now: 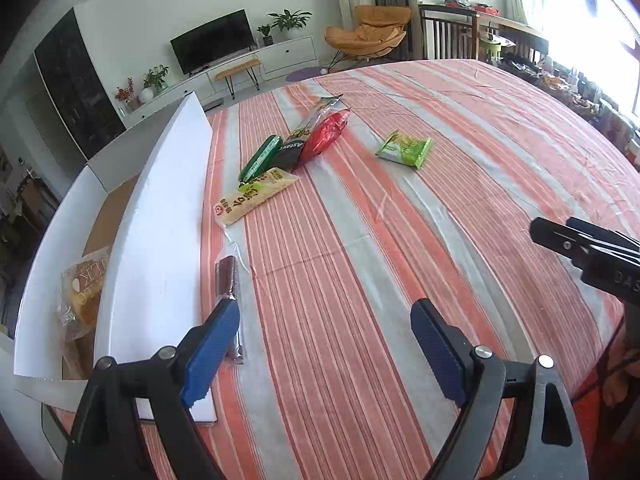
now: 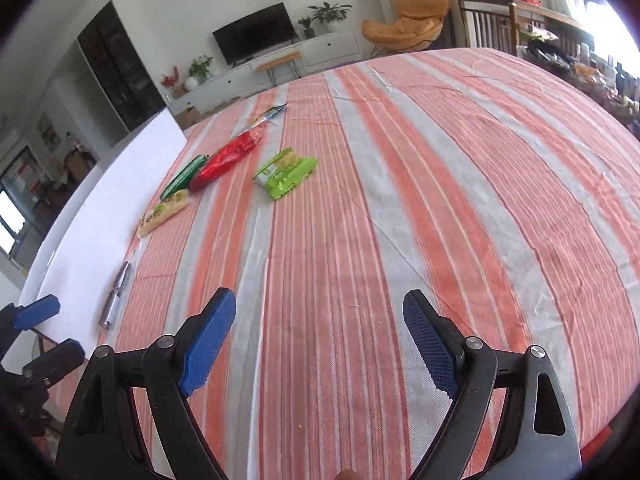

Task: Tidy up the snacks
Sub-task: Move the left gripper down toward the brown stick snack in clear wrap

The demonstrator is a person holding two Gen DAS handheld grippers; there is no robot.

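The snacks lie on a table under an orange-and-grey striped woven tablecloth (image 1: 400, 208), most of them bunched near a white cardboard box with raised flaps (image 1: 168, 208) at the left edge. In the bunch: a glossy red foil packet (image 1: 324, 136), a slim dark-green packet (image 1: 260, 156), a black pouch with white lettering (image 1: 290, 152), and a pale yellow crinkled bag with a green label (image 1: 256, 196). A flat lime-green wrapper (image 1: 405, 149) sits apart to their right. A narrow brown bar in clear film (image 1: 229, 280) lies just beside the box wall, and a tan packet (image 1: 82, 296) rests inside the box. The left gripper (image 1: 324, 320) and right gripper (image 2: 320, 316) both hover with blue ribbed pads spread wide, nothing between them. Beyond the table: a black television (image 1: 212, 40) on a white cabinet, potted plants, an orange padded chair (image 1: 368, 32).
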